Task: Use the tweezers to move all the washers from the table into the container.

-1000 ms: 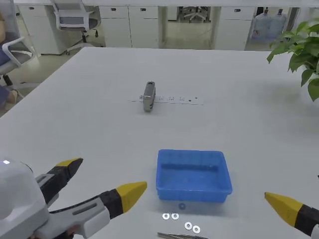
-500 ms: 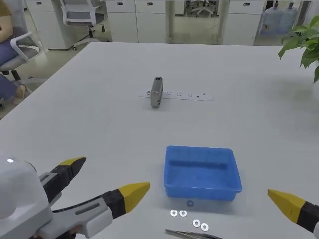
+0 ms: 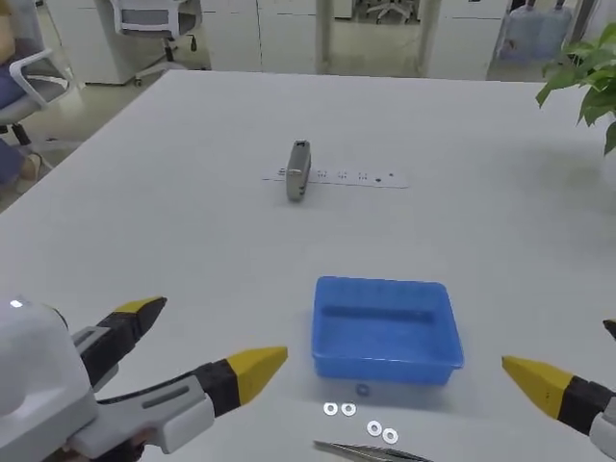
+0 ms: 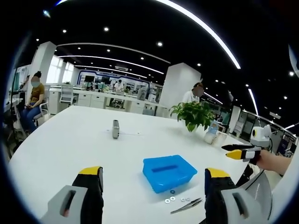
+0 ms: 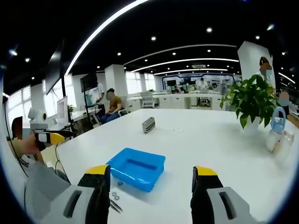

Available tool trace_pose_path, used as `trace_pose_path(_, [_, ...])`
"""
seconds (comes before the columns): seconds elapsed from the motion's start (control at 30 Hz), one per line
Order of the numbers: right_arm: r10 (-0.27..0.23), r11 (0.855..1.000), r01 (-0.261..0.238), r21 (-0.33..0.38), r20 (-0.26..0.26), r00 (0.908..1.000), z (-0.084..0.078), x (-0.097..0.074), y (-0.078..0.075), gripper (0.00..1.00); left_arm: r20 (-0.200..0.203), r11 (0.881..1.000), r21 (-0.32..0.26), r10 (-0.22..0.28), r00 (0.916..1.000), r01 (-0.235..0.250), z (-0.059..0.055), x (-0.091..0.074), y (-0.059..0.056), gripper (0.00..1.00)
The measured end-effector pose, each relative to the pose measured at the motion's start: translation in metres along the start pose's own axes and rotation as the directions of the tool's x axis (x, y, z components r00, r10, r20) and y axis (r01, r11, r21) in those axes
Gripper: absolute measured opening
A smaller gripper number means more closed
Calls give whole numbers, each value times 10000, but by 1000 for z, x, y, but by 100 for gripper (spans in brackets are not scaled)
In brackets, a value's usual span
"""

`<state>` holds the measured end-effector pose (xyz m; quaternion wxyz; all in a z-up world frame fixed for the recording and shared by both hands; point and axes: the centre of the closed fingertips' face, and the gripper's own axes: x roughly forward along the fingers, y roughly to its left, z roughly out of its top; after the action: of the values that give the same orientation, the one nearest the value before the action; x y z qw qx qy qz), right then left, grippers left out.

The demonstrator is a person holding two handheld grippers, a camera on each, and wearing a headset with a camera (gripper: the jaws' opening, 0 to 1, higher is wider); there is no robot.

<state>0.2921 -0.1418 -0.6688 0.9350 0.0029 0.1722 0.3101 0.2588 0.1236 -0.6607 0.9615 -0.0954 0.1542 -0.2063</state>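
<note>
Small silver ring washers [image 3: 358, 416], slim metal tweezers [image 3: 371, 450] beside them, shallow blue container [image 3: 385, 327] just beyond, all on white surface [image 3: 173, 221] between left gripper [image 3: 204, 335] and right gripper [image 5: 150, 171], both fingers spread wide, empty

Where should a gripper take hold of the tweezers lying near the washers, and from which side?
Grip the tweezers around mid-length, coming straight down with the jaws closing across their narrow width. They lie flat on the table, long and thin, so a sideways approach would likely just push them into the washers close beside them.
</note>
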Motion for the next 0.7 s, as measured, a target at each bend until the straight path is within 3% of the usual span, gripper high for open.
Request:
trace_pose_path(0.17, [253, 9989, -267, -377, -376, 9990, -5, 7, 3, 66, -469, 9980, 362, -494, 9977, 511, -8, 9, -8, 82])
trace_pose_path(0.3, [679, 9922, -771, -985, -934, 9933, -14, 15, 12, 58, -1024, 9842, 1083, -1294, 9863, 1403, -19, 14, -28, 66])
trace_pose_path(0.37, [1021, 9825, -1190, -1435, -1197, 9875, -18, 17, 20, 48, -1513, 9745, 1338, -1597, 9755, 1802, -31, 15, -39, 62])
trace_pose_path(0.4, [1224, 9760, -1420, -1651, -1238, 9847, -19, 18, 25, 37, -1821, 9667, 1441, -1842, 9659, 2115, -39, 15, -46, 58])
trace_pose_path(0.47, [1874, 9614, -2143, -1725, -1598, 9692, -28, 19, 38, 24, -2235, 9574, 1471, -2126, 9512, 2485, -50, 16, -53, 53])
trace_pose_path(0.53, [2205, 9543, -2514, -1616, -1870, 9573, -35, 22, 47, 18, -2638, 9453, 1568, -2391, 9345, 2861, -60, 18, -60, 45])
trace_pose_path(0.57, [2492, 9449, -2857, -1597, -2149, 9443, -40, 22, 54, 16, -2690, 9367, 1611, -2613, 9270, 3108, -63, 20, -65, 41])
trace_pose_path(0.6, [2545, 9398, -2959, -1707, -2282, 9398, -44, 22, 55, 14, -2647, 9322, 1607, -2759, 9240, 3244, -63, 21, -67, 35])
trace_pose_path(0.63, [2604, 9341, -3073, -1817, -2420, 9347, -47, 23, 58, 12, -2909, 9208, 1605, -3000, 9085, 3555, -68, 21, -71, 31])
trace_pose_path(0.67, [2816, 9218, -3380, -1899, -2715, 9203, -55, 22, 63, 10, -3042, 9151, 1637, -3086, 9013, 3686, -71, 21, -73, 28])
trace_pose_path(0.7, [2959, 9133, -3581, -1942, -2879, 9108, -59, 22, 66, 8, -3498, 8974, 1906, -3167, 8817, 3980, -79, 22, -73, 24])
